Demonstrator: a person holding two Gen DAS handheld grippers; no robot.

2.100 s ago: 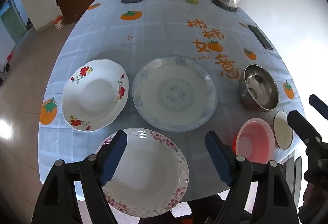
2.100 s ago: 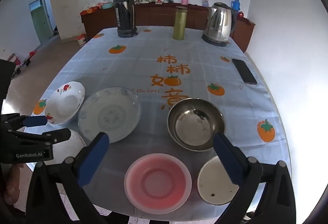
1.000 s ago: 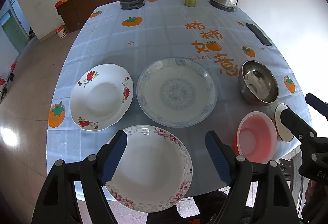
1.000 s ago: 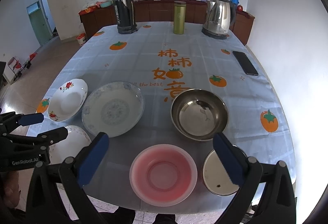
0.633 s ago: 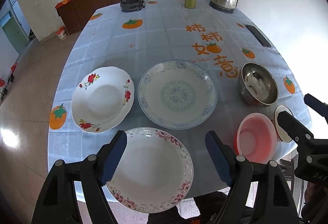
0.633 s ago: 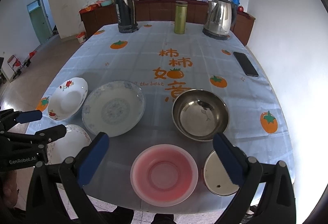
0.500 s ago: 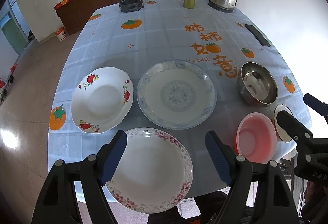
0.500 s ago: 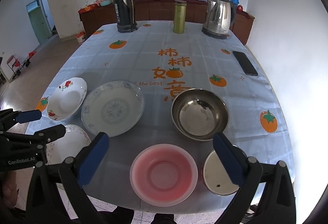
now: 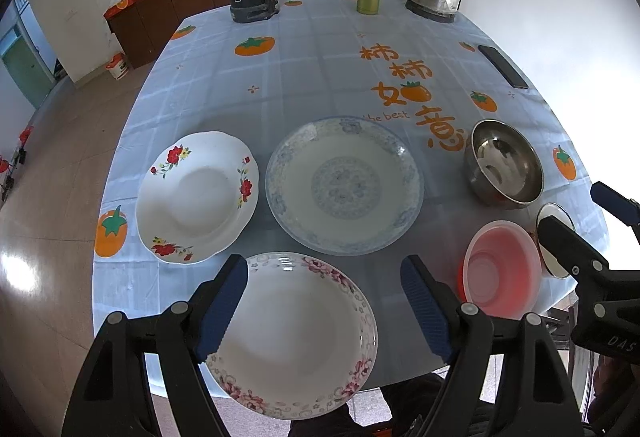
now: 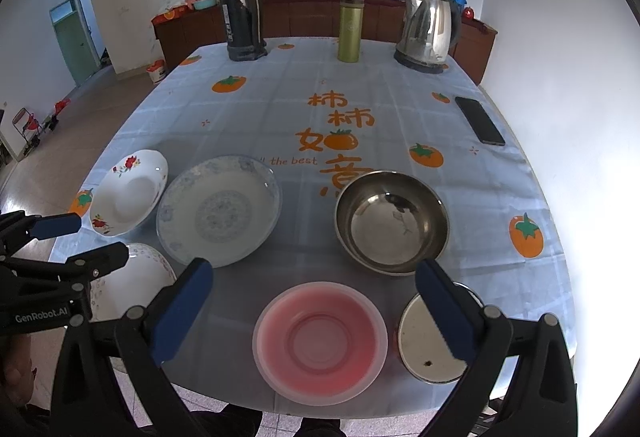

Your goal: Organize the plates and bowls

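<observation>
My left gripper (image 9: 324, 301) is open above a pink-flowered plate (image 9: 296, 337) at the table's near edge. Beyond it lie a red-flowered plate (image 9: 196, 197) and a larger blue-patterned plate (image 9: 344, 185). My right gripper (image 10: 312, 309) is open above a pink plastic bowl (image 10: 320, 341). A steel bowl (image 10: 392, 223) sits behind it. A small white enamel bowl (image 10: 424, 341) lies at the near right, partly behind my right finger. The pink bowl (image 9: 500, 273) and steel bowl (image 9: 504, 163) also show in the left wrist view.
At the far end of the table (image 10: 256, 109) stand a dark thermos (image 10: 240, 9), a green flask (image 10: 350, 29) and a steel kettle (image 10: 426, 27). A black phone (image 10: 479, 120) lies near the right edge. A wooden sideboard (image 10: 312, 15) runs along the back wall.
Both grippers have pulled back and risen slightly, so the dishes look a little farther off. Both stay open. No dish has moved.
</observation>
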